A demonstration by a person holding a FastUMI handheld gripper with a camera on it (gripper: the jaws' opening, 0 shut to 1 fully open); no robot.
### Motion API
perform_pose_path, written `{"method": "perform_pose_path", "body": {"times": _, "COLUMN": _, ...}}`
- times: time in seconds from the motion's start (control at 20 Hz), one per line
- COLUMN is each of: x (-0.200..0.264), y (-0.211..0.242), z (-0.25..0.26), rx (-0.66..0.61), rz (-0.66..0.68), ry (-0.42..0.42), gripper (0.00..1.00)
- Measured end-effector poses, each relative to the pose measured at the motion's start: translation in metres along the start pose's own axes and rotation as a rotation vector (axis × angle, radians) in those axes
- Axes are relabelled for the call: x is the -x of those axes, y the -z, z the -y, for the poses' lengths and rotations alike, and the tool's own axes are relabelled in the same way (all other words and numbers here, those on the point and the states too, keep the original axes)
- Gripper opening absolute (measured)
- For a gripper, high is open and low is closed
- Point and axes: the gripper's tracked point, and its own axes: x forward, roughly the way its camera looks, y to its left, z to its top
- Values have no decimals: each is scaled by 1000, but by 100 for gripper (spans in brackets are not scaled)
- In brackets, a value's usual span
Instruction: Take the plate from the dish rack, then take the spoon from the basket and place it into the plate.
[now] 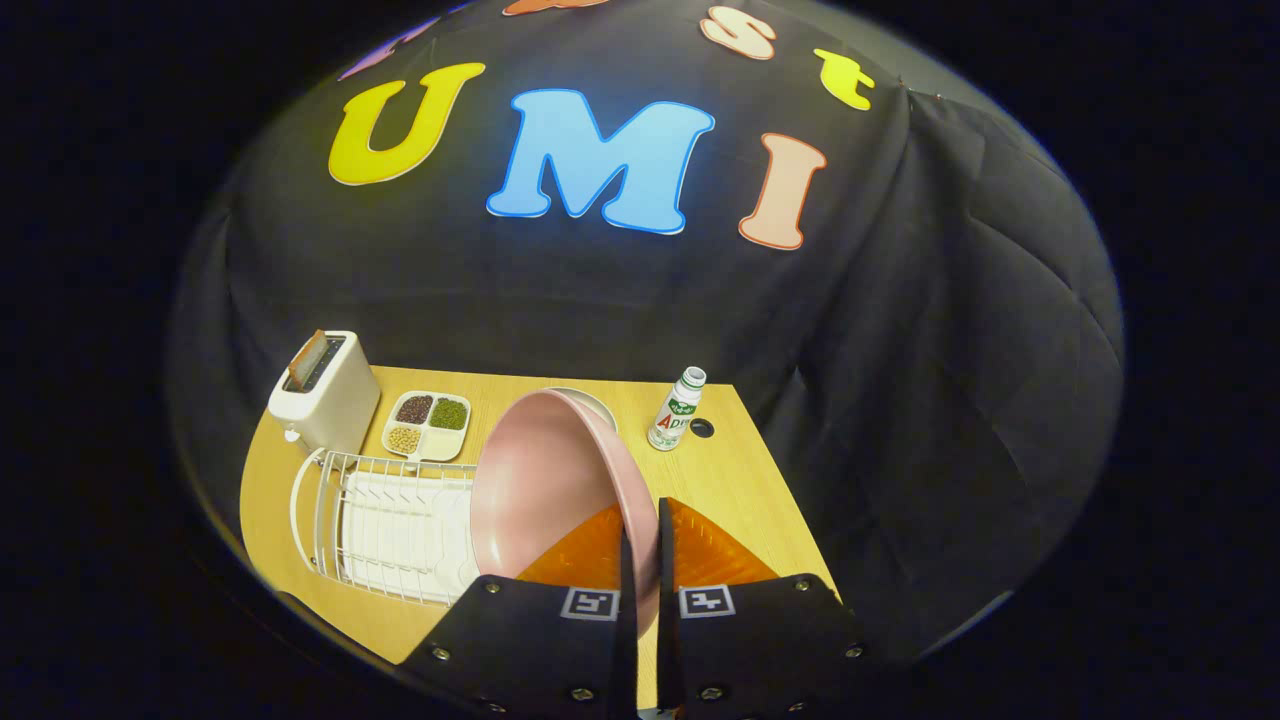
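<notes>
Plate [540, 480], pink and held on edge, is hanging just above the table [740, 490] beside the white dish rack [385, 520]. It is looking stiff, smooth and likely slippery, so the rim is probably the sensible hold. Gripper [640, 545] fingers are nearly together, pinching that rim between them.

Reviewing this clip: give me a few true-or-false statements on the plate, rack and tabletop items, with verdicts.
1. The gripper is shut on the pink plate. True.
2. The plate sits slotted in the dish rack. False: it is held up on edge, beside the rack.
3. A toaster stands beyond the rack. True.
4. The bottle lies on its side. False: it stands upright.
5. The divided tray holds nothing. False: it holds grains.
</notes>
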Motion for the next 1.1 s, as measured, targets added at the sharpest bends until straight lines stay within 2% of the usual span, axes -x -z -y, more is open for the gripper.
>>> {"method": "perform_pose_path", "body": {"times": 0.35, "x": 25, "y": 68, "z": 21, "rx": -75, "rz": -44, "ry": -215, "gripper": 8}}
{"method": "perform_pose_path", "body": {"times": 0.5, "x": 23, "y": 117, "z": 15, "rx": -106, "rz": -98, "ry": -318, "gripper": 7}}
{"method": "perform_pose_path", "body": {"times": 0.75, "x": 2, "y": 202, "z": 10, "rx": -198, "rz": -221, "ry": -389, "gripper": 8}}
{"method": "perform_pose_path", "body": {"times": 1.1, "x": -32, "y": 270, "z": -26, "rx": -244, "rz": -304, "ry": -530, "gripper": 7}}
